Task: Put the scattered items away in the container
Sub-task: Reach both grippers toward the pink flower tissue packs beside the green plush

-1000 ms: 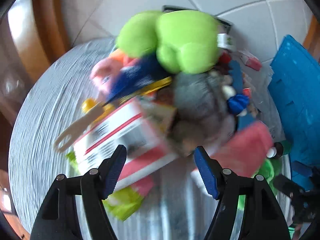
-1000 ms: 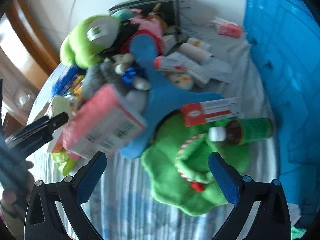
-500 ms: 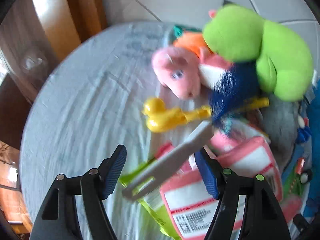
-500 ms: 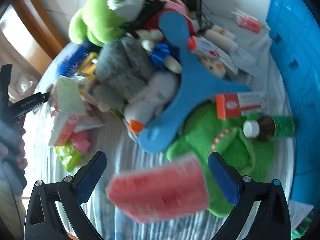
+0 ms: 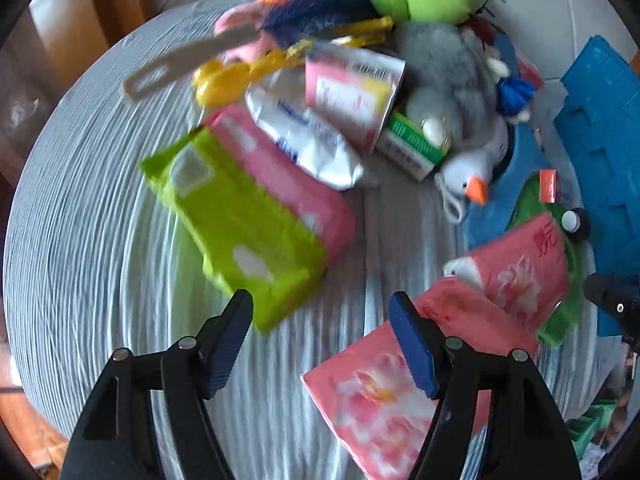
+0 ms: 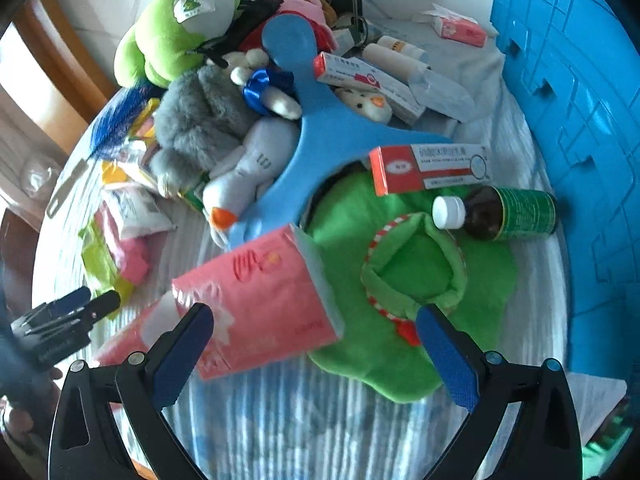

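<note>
Both grippers hover over a cluttered striped table, jaws apart and empty.

The left gripper [image 5: 322, 340] points down at bare striped cloth [image 5: 100, 220], its blue pads spread with nothing between them; a lime-green packet [image 5: 236, 216] lies just ahead of the left pad, and a pink tissue pack [image 5: 384, 396] shows behind the right one. The right gripper [image 6: 316, 354] is open too, wide, above a pink tissue pack [image 6: 264, 296] and a green felt hat [image 6: 416, 280], gripping neither. The rest of the pile sits beyond: lime-green plush [image 6: 168, 32], grey plush [image 6: 196, 120], blue foam shape [image 6: 332, 136], red-and-white box [image 6: 428, 168], brown bottle [image 6: 500, 212]. The blue container [image 6: 580, 120] stands at the right edge of the table.
</note>
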Demonstrator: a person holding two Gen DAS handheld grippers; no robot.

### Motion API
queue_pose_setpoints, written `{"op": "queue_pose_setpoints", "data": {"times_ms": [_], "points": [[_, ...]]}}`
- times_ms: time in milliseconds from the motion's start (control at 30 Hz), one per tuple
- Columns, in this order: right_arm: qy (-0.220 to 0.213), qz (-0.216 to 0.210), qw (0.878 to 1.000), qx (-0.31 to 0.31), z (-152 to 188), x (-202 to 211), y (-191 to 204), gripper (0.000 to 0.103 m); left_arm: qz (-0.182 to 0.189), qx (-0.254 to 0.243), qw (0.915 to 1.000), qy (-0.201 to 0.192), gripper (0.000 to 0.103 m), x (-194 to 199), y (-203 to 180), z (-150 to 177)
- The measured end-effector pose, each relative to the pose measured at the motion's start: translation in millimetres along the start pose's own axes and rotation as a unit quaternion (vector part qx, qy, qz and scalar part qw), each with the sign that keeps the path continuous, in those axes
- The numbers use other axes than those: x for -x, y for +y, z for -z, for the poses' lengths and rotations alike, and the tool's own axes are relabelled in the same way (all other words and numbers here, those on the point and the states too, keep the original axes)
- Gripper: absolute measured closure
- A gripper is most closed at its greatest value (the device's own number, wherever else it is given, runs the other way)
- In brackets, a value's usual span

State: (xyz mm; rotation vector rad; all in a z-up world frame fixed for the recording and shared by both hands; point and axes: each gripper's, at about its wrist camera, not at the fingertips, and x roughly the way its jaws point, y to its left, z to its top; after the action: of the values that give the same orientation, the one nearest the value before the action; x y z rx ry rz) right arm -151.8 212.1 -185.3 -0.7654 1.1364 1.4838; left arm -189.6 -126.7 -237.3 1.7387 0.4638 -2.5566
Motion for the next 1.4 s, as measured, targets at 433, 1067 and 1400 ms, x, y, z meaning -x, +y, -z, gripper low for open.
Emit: {"op": "queue_pose_setpoints", "data": {"times_ms": [433,1067,1400], "points": [[0.127,-0.05,0.977,0.163,65.3,-27.1,14.9,0.0,-0.04,0.039,0.9985,0.002,0.034,3.8,-20.2,44.4],[0.008,-0.07,0.987,0.142,19.3,-15.7,-6.2,0.0,-0.066,-0.042,0.9969,-0.011,0.022,24.3,-89.6,93.9],[0.019,-0.064,0.99,0.126,8.8,-19.2,-30.4,0.0,-0.068,-0.043,0.9967,-0.009,0.004,-1.0,-89.6,93.3]]}}
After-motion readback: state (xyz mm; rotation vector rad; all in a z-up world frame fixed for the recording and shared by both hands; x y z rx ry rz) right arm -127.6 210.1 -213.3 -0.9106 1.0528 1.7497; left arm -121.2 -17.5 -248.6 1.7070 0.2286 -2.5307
